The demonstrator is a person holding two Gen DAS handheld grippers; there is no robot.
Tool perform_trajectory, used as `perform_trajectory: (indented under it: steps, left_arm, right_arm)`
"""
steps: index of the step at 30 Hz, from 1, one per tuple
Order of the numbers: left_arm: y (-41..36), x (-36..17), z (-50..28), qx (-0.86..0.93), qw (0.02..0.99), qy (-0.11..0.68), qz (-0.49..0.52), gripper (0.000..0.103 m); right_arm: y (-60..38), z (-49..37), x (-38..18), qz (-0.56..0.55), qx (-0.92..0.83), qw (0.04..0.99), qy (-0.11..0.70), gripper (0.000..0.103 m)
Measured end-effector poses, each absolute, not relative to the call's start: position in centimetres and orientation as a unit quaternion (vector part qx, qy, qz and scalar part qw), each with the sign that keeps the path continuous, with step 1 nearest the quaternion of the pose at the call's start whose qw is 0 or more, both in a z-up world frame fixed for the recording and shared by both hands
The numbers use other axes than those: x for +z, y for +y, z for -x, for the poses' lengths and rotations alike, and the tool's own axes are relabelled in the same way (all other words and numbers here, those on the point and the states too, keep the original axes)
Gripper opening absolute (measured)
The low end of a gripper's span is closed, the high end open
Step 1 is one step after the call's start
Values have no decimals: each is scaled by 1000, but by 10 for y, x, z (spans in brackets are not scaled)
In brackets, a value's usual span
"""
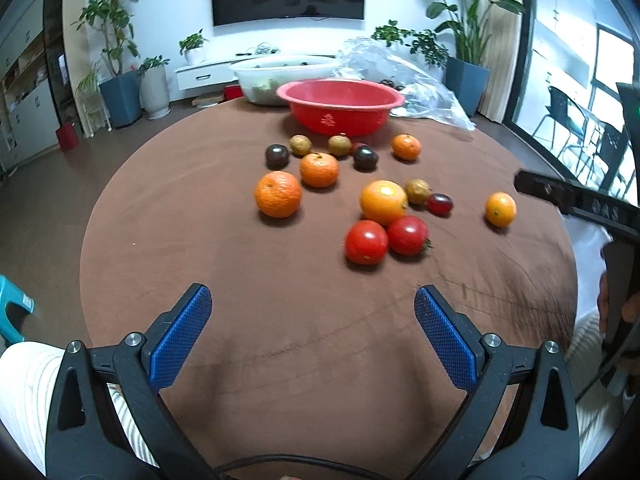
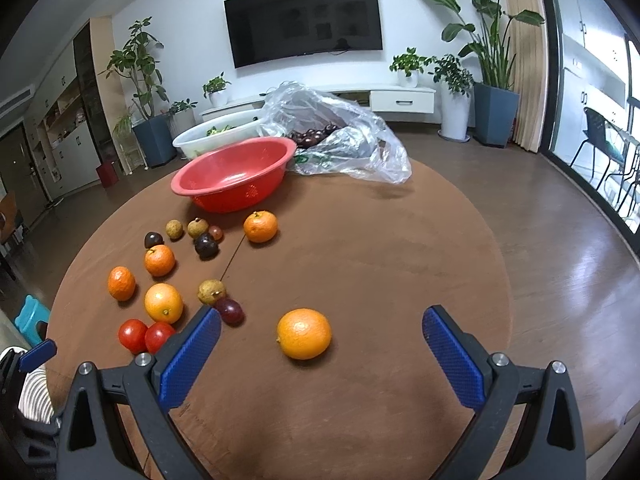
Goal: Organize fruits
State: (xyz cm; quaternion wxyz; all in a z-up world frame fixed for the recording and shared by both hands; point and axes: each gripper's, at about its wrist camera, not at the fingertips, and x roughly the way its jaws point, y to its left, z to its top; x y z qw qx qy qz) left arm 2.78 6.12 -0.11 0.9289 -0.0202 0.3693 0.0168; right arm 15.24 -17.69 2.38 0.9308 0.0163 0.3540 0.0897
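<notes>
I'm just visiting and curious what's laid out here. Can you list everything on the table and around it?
Oranges and mandarins: five, orange, scattered on the table.
Tomatoes: two, red, touching, near side.
Longan-like fruits: three, tan.
Dark plums: two, near the colander.
Grapes: two, reddish purple.
Colander basin: one, red, far side, looks empty.
White basin: one, holding greens, behind the colander.
Plastic bag: one, clear, with dark fruit inside.
Table: one, round, brown.
Television: one, black, on the wall.
Potted plants: several, along the wall.
Left gripper: open, blue pads.
Right gripper: open, facing an orange.
</notes>
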Motion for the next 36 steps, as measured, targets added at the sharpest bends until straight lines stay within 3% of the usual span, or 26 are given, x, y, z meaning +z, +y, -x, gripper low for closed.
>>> perform_trajectory:
  steps: [10, 16, 21, 25, 31, 36]
  left_arm:
    - [86, 2, -43, 34, 924, 377, 49, 103]
    - [95, 6, -59, 36, 923, 378, 56, 103]
    - [107, 7, -82, 34, 919, 385, 76, 102]
    - [120, 3, -102, 32, 911, 398, 106, 96]
    - [131, -6, -124, 23, 902, 412, 127, 91]
    - [129, -9, -136, 23, 902, 415, 119, 91]
  right_arm:
    - [-167, -159, 9, -18, 113, 914, 389, 102]
    - [-164, -165, -1, -23, 120, 904, 409, 87]
    - [-160, -170, -10, -17, 122, 896, 427, 66]
    - [-159, -175, -17, -19, 120, 887, 445, 61]
    - [-158, -181, -21, -22, 113, 886, 449, 65]
    - [-157, -185, -22, -46, 142, 880, 452, 88]
